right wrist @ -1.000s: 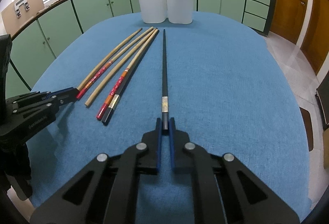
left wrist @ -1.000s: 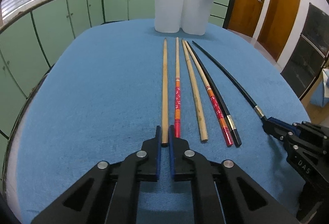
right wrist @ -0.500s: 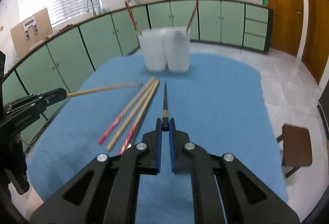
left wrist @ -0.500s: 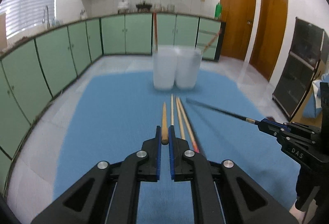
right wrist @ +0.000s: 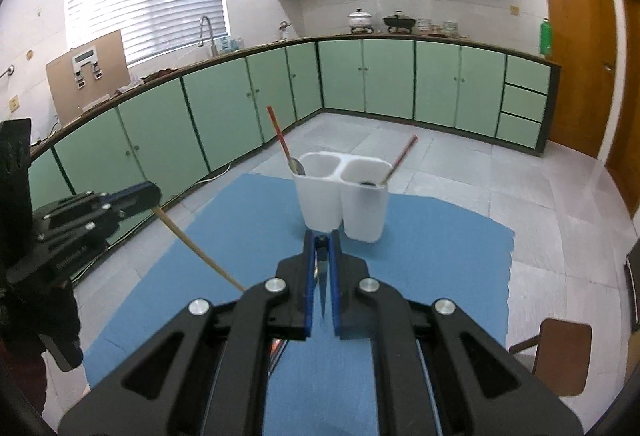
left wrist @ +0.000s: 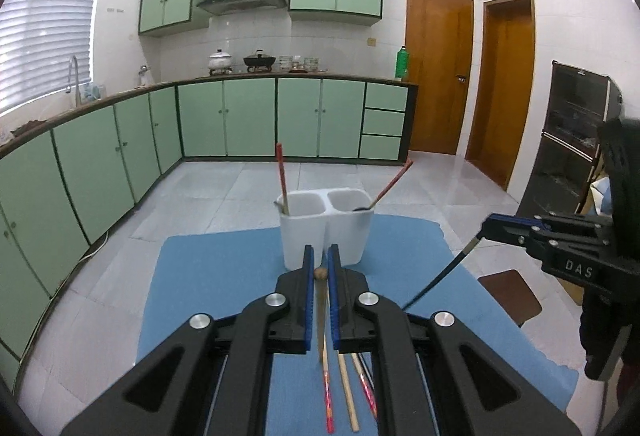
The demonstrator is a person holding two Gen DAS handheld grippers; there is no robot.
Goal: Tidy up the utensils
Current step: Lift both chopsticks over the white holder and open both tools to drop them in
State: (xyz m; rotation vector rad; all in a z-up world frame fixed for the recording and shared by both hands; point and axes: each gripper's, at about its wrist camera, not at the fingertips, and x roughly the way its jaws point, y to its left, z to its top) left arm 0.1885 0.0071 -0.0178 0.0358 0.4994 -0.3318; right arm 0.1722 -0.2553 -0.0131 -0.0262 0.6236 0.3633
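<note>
While both fingers pinch chopsticks, red chopsticks occupy the white holder ahead.

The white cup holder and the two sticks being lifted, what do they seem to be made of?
The white holder looks like matte plastic: smooth, rounded, faintly see-through walls. The pale chopstick in the left hand-held gripper looks like bare wood or bamboo, tan and dull. The black chopstick in the right hand-held gripper looks lacquered or plastic; I can't tell which.
</note>
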